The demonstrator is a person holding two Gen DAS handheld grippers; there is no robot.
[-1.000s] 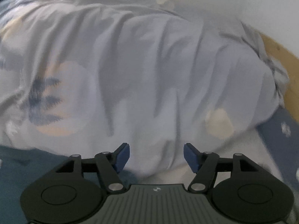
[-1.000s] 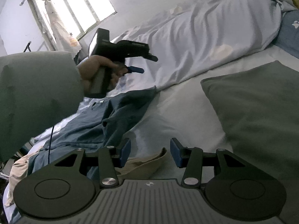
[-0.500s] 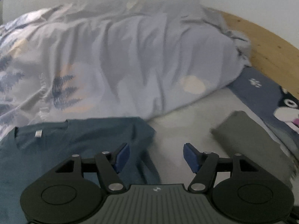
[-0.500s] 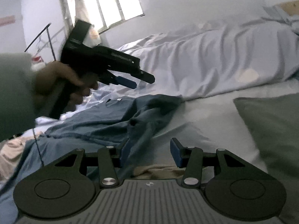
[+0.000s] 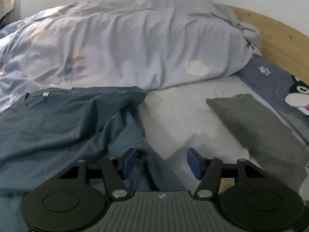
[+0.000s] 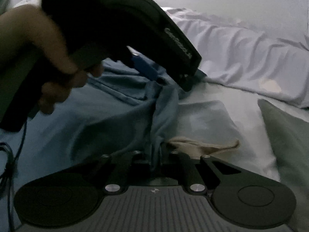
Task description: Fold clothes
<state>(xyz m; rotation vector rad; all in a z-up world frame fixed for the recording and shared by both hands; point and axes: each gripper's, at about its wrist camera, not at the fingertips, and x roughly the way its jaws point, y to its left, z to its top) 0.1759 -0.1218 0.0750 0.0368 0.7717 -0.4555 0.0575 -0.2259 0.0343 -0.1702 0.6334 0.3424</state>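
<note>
The blue T-shirt (image 5: 63,119) lies spread on the bed (image 5: 183,116), mostly to the left of and ahead of the left hand-held gripper (image 5: 160,163). Its collar with the white label sits far ahead-left, against the rumpled pale duvet (image 5: 135,44), and a sleeve reaches ahead toward the duvet's edge. A bunched ridge of the shirt's right side runs back toward the left hand-held gripper and passes between its blue pads (image 5: 128,162), which stand wide apart and hold nothing. To the right of that ridge is bare sheet, open room for a sideways move.

Farther right, a grey folded garment (image 5: 256,131) lies ahead-right, well apart from the shirt, with a cartoon-print pillow (image 5: 285,89) and the wooden headboard (image 5: 274,36) beyond it.

In the right wrist view, the right hand-held gripper (image 6: 155,164) has its fingers drawn together on the near end of the same ridge, so it is clamped on the shirt's side edge. The ridge runs straight ahead from it, toward the left hand-held gripper hanging just over the cloth farther along. A beige scrap of cloth (image 6: 200,145) lies just ahead-right of the right fingers, touching the shirt's edge.

My judgement: the left one needs to close on the fabric between its pads, so that both hold one side and can carry it leftward over the body.
</note>
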